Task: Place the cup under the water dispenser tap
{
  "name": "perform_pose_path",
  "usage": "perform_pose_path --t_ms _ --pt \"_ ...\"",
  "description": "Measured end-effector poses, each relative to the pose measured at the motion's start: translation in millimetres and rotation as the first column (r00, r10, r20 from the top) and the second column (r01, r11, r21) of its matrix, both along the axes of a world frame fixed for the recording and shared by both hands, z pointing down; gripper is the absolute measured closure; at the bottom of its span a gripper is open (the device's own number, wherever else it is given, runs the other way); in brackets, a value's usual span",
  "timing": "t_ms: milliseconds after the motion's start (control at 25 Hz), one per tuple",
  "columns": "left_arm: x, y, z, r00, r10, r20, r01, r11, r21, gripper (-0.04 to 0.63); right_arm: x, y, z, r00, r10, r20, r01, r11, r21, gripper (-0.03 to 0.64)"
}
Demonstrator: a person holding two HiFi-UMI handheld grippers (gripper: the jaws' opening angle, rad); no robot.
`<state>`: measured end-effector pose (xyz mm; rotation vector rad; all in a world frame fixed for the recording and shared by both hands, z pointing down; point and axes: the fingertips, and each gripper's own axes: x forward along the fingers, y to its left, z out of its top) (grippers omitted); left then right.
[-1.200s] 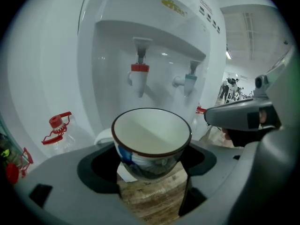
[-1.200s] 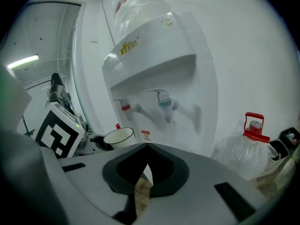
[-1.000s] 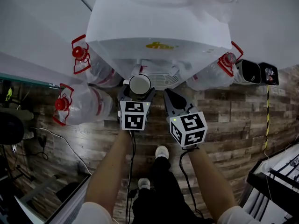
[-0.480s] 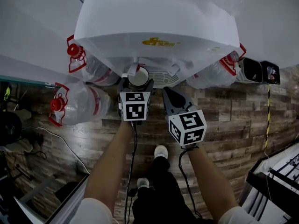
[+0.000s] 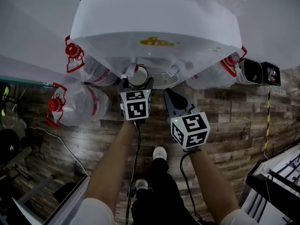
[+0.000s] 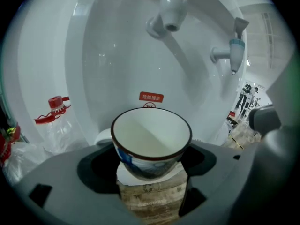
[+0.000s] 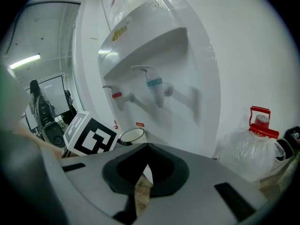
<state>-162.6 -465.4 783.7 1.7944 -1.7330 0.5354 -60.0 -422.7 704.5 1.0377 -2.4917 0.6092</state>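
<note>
While left gripper (image 6: pixel 151 154) fingers (image 6: pixel 65 172) hold one cup (image 6: pixel 151 137) below two taps (image 6: pixel 171 7), right gripper (image 7: pixel 147 148) fingers (image 7: pixel 197 172) touch.

Grey left gripper (image 5: pixel 137 81) and right gripper (image 5: pixel 167 93) bear black-and-white marker cubes (image 5: pixel 136 105), black cables (image 5: pixel 136 165); white sleeves (image 5: pixel 95 213), dark trousers (image 5: pixel 159 198), white shoes (image 5: pixel 161 152)

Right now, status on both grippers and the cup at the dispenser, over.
Left gripper shut on white blue-patterned ceramic cup. Cup upright, held below the red-capped tap. Right gripper shut, empty. Nothing between cup and tap.
</note>
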Motion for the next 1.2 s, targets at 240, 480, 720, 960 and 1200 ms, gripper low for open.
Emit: perform_pose_path --t_ms 240,480,720,960,1200 --pt "0.9 -1.5 -0.4 1.000 -0.027 -0.002 0.027 0.998 0.064 0.172 6.8 6.5 12.2 1.000 0.010 -0.003 -0.010 0.999 -0.032 0.597" --pt "0.3 -7.2 1.1 0.998 -0.058 -0.003 0.058 0.993 0.099 0.172 10.4 11.4 17.8 1.000 0.018 -0.001 -0.018 0.998 -0.052 0.597" --pt "2.1 -4.8 1.8 0.997 -0.073 0.027 0.070 0.993 0.099 0.170 15.7 11.7 19.4 1.000 0.031 0.006 -0.030 0.998 -0.061 0.597" --pt "1.6 -4.1 2.0 0.994 -0.099 0.044 0.095 0.991 0.095 0.170 21.0 11.8 19.2 0.999 0.039 0.009 -0.039 0.997 -0.064 0.597" --pt "0.3 -1.8 0.8 0.990 -0.138 0.028 0.134 0.985 0.112 0.164 26.6 14.0 21.9 0.999 0.049 0.014 -0.047 0.996 -0.074 0.597"
